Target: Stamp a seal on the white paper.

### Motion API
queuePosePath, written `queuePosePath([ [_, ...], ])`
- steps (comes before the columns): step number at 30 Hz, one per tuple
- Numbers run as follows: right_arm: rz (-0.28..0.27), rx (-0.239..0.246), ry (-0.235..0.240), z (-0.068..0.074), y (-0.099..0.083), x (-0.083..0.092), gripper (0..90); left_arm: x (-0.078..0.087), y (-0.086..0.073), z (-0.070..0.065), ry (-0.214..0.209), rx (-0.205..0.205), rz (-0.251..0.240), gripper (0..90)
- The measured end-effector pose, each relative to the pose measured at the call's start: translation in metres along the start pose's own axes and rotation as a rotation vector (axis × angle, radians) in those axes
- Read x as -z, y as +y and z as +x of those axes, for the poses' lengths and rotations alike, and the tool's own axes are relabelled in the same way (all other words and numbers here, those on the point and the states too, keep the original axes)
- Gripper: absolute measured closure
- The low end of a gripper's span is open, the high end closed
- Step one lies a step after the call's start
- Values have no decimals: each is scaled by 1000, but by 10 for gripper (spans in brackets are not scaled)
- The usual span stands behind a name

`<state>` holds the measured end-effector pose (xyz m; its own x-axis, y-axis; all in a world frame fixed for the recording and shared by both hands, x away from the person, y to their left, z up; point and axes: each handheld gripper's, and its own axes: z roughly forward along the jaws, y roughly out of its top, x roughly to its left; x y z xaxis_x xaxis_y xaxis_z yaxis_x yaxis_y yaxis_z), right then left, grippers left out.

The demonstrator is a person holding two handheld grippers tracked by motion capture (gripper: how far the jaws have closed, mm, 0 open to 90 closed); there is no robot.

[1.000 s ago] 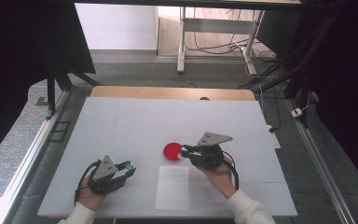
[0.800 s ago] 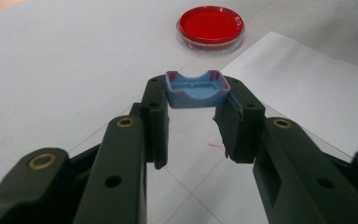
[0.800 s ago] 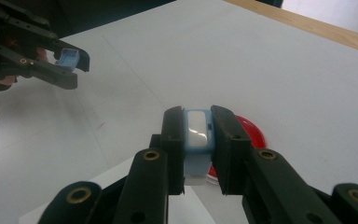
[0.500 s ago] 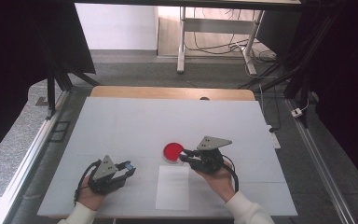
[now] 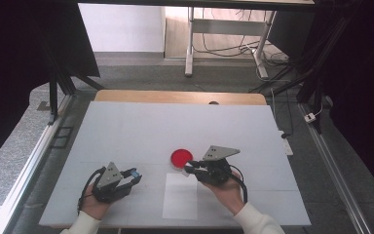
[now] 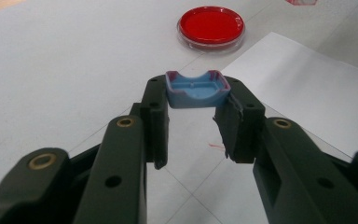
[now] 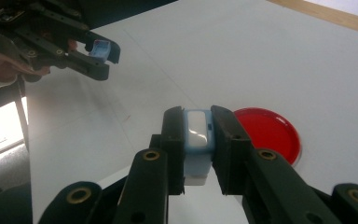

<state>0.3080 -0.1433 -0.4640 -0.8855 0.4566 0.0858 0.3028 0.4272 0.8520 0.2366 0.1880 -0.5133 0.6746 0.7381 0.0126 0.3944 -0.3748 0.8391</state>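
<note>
High view: the left gripper (image 5: pixel 135 174) and right gripper (image 5: pixel 191 168) rest over the white table (image 5: pixel 126 131), a round red-filled dish (image 5: pixel 181 157) just beside the right one. Left gripper view: jaws clamp a small blue plastic cap (image 6: pixel 196 89) (hollow side up). Right gripper view: jaws pinch a pale blue-and-white block (image 7: pixel 198 135).

Clearance around the two grippers on the table

Just ahead of the right gripper (image 5: pixel 191 169), the path is blocked by the red dish (image 5: pixel 180 157); a flat white sheet (image 5: pixel 180 196) lies just beside and below its jaws and presents no raised obstruction. Between the left gripper (image 5: pixel 135 174) and the sheet, a strip of bare table (image 5: pixel 126 126) is left open. Beyond the dish, the far half of the table is unobstructed up to the wooden edge strip (image 5: pixel 175 96).
</note>
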Motion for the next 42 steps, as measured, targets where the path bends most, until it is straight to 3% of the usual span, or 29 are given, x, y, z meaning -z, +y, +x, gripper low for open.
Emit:
queuePosePath([
  [22, 84, 30, 57, 18, -17, -12, 747, 0, 0, 0, -4, 3, 1, 649],
  [42, 139, 58, 46, 23, -30, -27, 748, 0, -1, 0, -5, -2, 1, 649],
])
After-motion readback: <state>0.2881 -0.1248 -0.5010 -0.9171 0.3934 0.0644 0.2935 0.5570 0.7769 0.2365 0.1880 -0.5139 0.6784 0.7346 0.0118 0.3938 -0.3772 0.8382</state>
